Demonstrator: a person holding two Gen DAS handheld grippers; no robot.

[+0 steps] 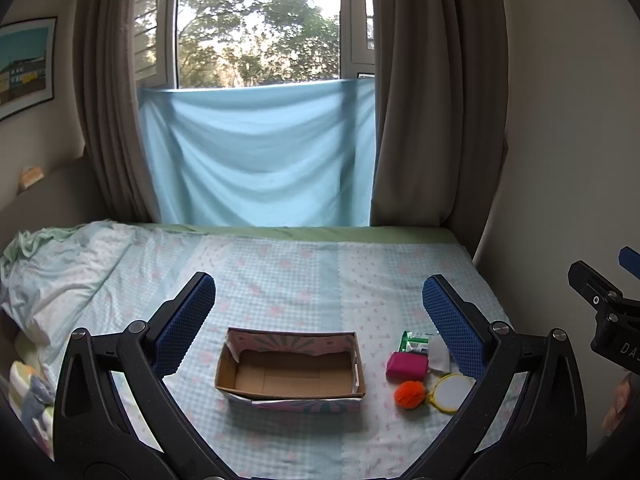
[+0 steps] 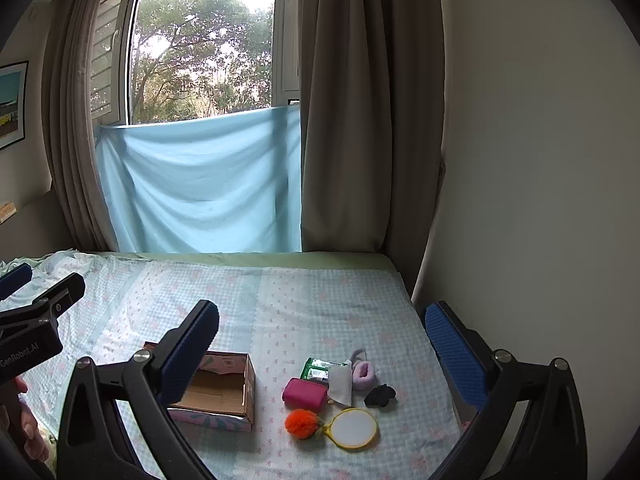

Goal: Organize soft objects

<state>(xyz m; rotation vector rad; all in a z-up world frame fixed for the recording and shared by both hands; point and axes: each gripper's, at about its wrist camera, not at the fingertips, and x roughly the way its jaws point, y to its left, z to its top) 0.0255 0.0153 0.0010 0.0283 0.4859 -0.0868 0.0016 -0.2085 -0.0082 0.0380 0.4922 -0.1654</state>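
An open cardboard box (image 1: 290, 372) (image 2: 216, 390) sits empty on the bed. Right of it lie a pink pouch (image 1: 407, 366) (image 2: 304, 393), an orange pompom (image 1: 410, 395) (image 2: 304, 424), a yellow-rimmed round mirror (image 1: 450, 392) (image 2: 355, 428), a green packet (image 1: 414, 341) (image 2: 318, 369), a white cloth (image 2: 341, 386), a lilac fuzzy scrunchie (image 2: 365, 374) and a black scrunchie (image 2: 380, 395). My left gripper (image 1: 318, 312) hangs open above the box, holding nothing. My right gripper (image 2: 322, 344) is open above the items, also holding nothing.
The bed (image 1: 280, 272) has a checked pale-blue sheet, with a rumpled quilt (image 1: 60, 272) at the left. Behind it hang brown curtains (image 2: 348, 120) and a blue cloth (image 1: 256, 156) under the window. A wall (image 2: 540, 160) bounds the right side.
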